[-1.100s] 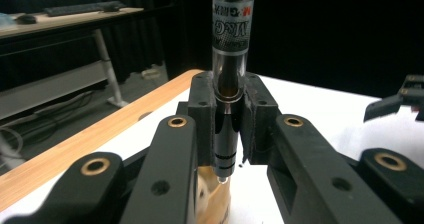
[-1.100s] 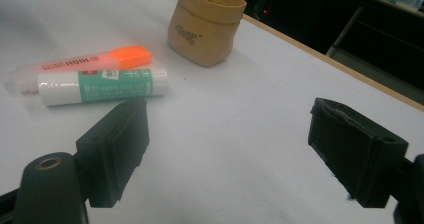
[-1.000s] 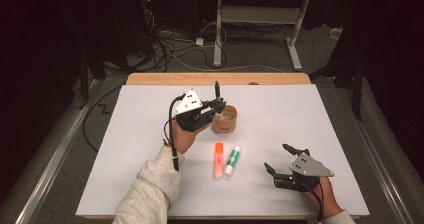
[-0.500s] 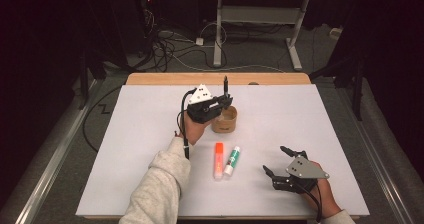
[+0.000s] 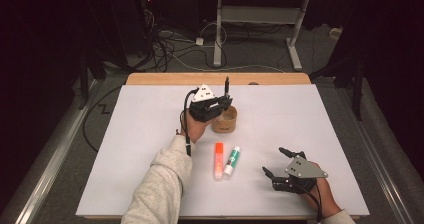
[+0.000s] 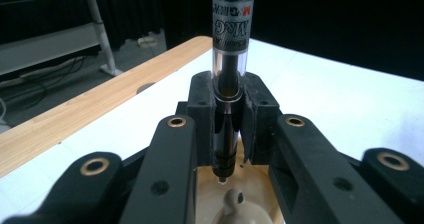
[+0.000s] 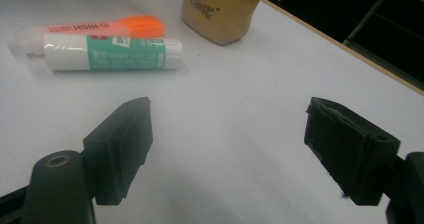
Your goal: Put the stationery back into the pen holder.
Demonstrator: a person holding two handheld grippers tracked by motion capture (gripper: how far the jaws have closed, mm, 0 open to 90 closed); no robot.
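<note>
Here, left tongs (image 6: 227,134) clamping M&G pen (image 6: 230,49) over beige cup (image 5: 225,120) — right tongs (image 7: 227,154) wide, "HIGH" highlighter (image 7: 95,28) beyond.

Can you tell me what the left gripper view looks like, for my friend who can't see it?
The left tool is shut on a clear pen, held upright with its tip just above a tan cup. Behind lie the white table and its wooden edge.

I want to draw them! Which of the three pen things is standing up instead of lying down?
The black pen, held upright by the left gripper over the cup. The orange highlighter and green-labelled stick lie flat.
</note>
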